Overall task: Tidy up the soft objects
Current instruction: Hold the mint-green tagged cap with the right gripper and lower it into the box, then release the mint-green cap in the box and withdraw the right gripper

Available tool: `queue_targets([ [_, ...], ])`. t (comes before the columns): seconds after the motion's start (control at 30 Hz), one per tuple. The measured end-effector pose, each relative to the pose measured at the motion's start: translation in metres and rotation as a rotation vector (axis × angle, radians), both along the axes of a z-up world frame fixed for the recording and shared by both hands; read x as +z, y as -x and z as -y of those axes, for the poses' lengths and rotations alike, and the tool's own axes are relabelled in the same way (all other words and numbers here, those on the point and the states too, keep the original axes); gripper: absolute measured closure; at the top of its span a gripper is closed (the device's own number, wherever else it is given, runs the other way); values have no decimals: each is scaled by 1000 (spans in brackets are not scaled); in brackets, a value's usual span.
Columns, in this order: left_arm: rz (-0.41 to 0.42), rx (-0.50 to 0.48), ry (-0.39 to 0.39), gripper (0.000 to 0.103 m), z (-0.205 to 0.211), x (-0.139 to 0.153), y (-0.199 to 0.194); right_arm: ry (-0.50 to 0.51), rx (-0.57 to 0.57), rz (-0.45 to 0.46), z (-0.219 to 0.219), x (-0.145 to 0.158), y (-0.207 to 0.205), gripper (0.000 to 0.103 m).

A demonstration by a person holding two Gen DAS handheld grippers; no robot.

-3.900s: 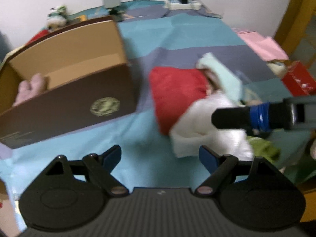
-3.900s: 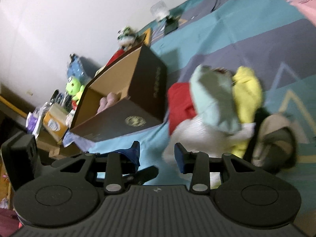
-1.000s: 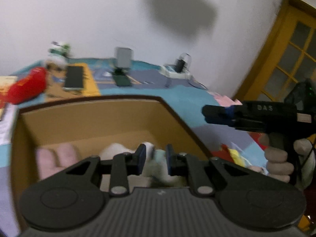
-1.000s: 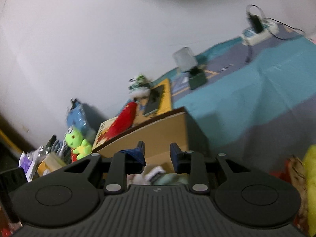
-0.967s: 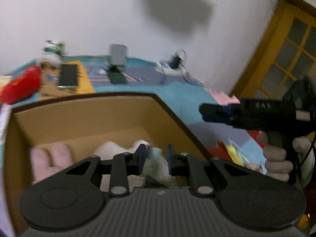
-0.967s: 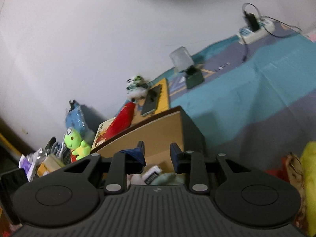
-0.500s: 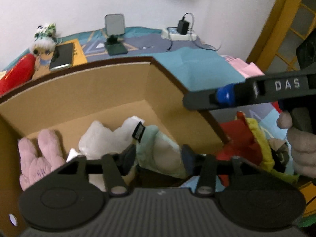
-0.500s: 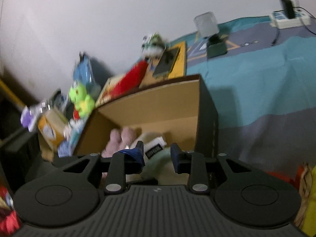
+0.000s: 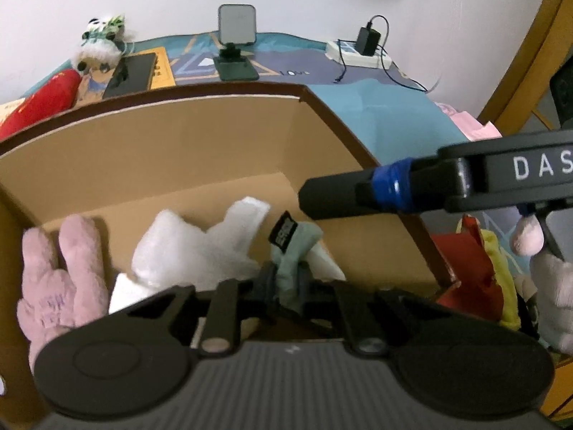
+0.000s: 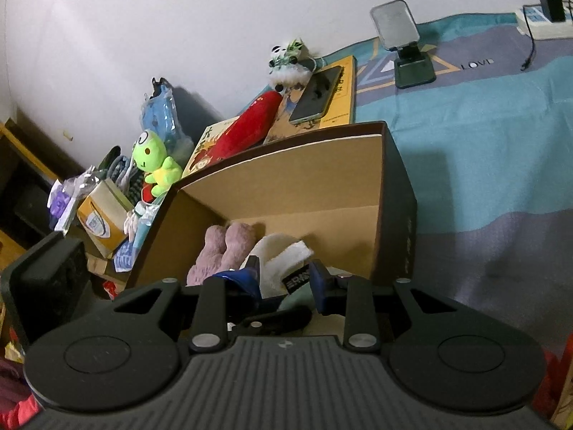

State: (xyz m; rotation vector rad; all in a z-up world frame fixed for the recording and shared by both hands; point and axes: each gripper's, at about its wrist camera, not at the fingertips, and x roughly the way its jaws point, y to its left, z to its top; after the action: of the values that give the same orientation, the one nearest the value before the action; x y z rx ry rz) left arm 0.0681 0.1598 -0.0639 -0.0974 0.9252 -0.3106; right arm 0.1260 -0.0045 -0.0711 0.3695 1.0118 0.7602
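Observation:
An open brown cardboard box point(image 9: 179, 150) holds a pink plush point(image 9: 61, 279), a white soft piece point(image 9: 193, 247) and a pale green soft piece with a black tag point(image 9: 293, 247). My left gripper point(image 9: 284, 281) is over the box's near side, shut on the pale green piece. My right gripper point(image 10: 284, 277) hangs over the same box point(image 10: 304, 182), jaws apart, with the tagged piece point(image 10: 297, 279) between its fingers; it shows as a black finger point(image 9: 358, 193) in the left wrist view. Red point(image 9: 465, 276) and yellow point(image 9: 501, 279) soft pieces lie right of the box.
Behind the box stand a phone stand point(image 9: 236, 50), a phone on a yellow book point(image 9: 132, 75), a panda plush point(image 9: 100, 46), a red roll point(image 9: 35, 104) and a power strip point(image 9: 361, 53). A green frog plush point(image 10: 154, 165) and clutter sit left of the box. A wooden door frame point(image 9: 530, 46) is right.
Both grippers carried the pale green and white piece from the cloth pile into the box. In the last half second the left jaws narrowed on the green piece, and both views moved lower over the box.

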Motion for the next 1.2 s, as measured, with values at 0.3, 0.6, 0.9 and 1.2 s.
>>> queue_targets([
  [0.3, 182, 33, 43, 98, -17, 55, 32, -109, -45, -67, 13, 4, 12, 88],
  [0.6, 293, 64, 61, 98, -47, 96, 43, -166, -10, 25, -25, 37, 8, 88],
  [0.9, 273, 164, -23, 98, -95, 91, 18, -32, 50, 75, -104, 29, -23, 88],
  [1.2, 131, 264, 5, 98, -139, 40, -8, 120, 66, 26, -147, -8, -37, 88],
])
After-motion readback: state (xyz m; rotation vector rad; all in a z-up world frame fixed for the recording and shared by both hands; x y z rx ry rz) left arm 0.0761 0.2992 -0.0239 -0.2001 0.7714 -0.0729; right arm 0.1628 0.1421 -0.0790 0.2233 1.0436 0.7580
